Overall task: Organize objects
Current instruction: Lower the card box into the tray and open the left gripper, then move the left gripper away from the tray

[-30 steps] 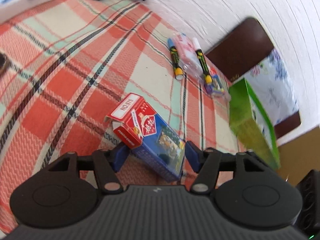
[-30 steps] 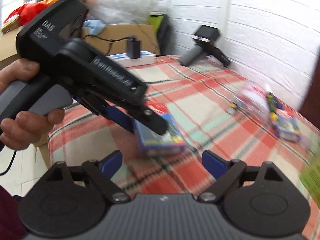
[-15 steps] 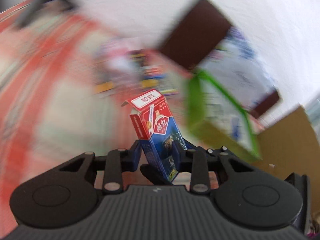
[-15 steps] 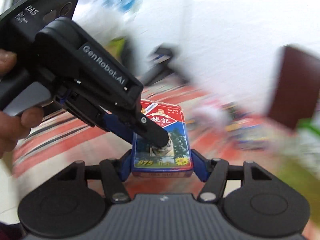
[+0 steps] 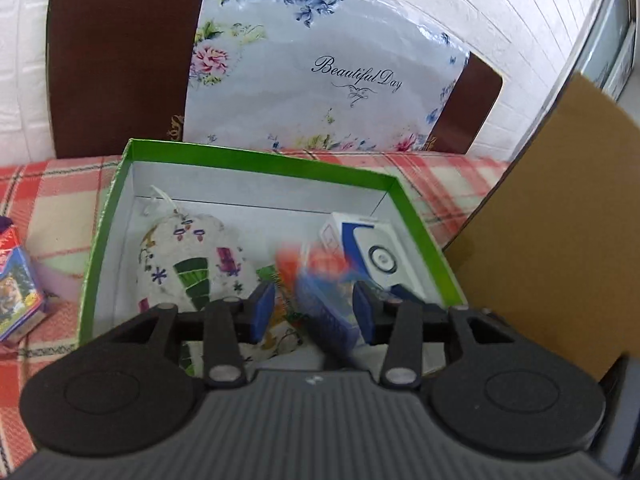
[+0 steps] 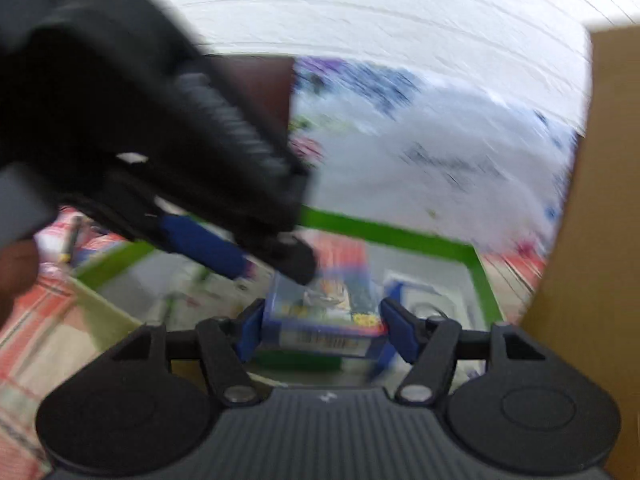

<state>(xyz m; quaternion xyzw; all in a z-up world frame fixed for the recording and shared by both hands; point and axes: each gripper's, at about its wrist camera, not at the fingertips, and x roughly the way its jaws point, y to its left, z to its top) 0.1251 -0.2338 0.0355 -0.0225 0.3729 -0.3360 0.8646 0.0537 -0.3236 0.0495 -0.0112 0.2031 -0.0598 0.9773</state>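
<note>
**Let the pack down into the free corner of the box**

The checked cloth carries the green box, open-topped, with a cardboard sheet standing close on its right. Inside lie a patterned pouch on the left and a white-and-blue carton at the back right.

The pack of cards hangs over the box's near middle, between both tools. The right tongs are about half open, their pads against the pack's two sides; they have just eased open slightly. The left tongs have just been opening too, and stand clear of the blurred pack on at least one side.

My advice: lower the pack before letting go, flat, into the gap between pouch and carton. Draw the left tongs straight back so they do not tip it.
</note>
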